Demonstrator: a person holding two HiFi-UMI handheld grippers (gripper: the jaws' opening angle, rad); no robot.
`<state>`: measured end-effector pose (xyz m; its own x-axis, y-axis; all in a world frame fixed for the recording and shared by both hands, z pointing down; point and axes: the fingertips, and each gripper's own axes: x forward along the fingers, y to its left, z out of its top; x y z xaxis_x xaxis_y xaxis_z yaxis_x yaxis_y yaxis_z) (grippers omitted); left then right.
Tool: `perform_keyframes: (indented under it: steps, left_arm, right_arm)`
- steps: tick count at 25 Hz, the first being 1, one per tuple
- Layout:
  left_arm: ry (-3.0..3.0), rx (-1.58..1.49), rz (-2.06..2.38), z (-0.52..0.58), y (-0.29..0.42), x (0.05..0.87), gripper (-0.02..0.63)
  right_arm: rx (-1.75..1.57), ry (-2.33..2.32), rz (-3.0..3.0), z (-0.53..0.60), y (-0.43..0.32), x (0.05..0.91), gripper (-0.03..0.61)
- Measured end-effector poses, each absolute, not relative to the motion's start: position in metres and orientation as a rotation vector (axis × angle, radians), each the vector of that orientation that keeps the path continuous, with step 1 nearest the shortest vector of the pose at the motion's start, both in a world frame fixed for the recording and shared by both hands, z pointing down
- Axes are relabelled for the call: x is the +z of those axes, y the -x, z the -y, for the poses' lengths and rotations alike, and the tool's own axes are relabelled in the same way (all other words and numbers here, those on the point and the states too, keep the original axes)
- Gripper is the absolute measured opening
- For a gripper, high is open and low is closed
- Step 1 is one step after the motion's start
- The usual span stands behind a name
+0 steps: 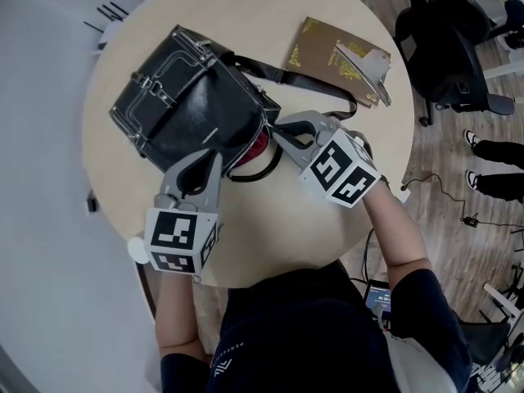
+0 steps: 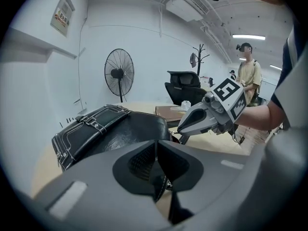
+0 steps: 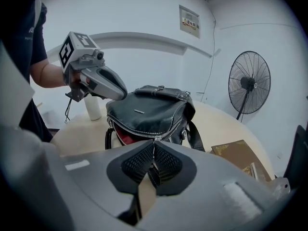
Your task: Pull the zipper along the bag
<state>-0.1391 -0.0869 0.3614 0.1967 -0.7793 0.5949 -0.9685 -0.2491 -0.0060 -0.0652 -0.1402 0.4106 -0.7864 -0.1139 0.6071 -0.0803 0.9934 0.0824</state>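
Note:
A black leather bag [image 1: 188, 109] lies on the round table [image 1: 270, 236], its mouth toward me. The zip [image 3: 139, 133] gapes, and red lining [image 3: 126, 137] shows inside. My left gripper [image 1: 214, 160] is shut on the bag's near edge [image 2: 110, 129], with dark leather and a bit of zip chain pinched between its jaws [image 2: 156, 170]. My right gripper [image 1: 277, 129] sits at the right end of the opening. In its own view the right gripper [image 3: 153, 170] is shut on the dark zipper pull, just below the slider [image 3: 157, 138].
A brown book [image 1: 332, 56] with a metal clip [image 1: 368, 68] lies at the table's far right, next to the bag's strap [image 1: 315, 84]. A white cylinder [image 3: 93, 109] stands near the table's edge. Office chairs [image 1: 442, 47] and a floor fan [image 2: 119, 74] stand around the table.

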Motion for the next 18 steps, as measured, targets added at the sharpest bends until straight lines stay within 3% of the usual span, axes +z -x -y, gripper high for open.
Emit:
perform_keyframes:
  steps: [18]
  left_arm:
    - [-2.307, 0.837, 1.493, 0.158, 0.15, 0.311, 0.12]
  right_arm:
    - [0.017, -0.096, 2.537, 0.144, 0.063, 0.417, 0.012]
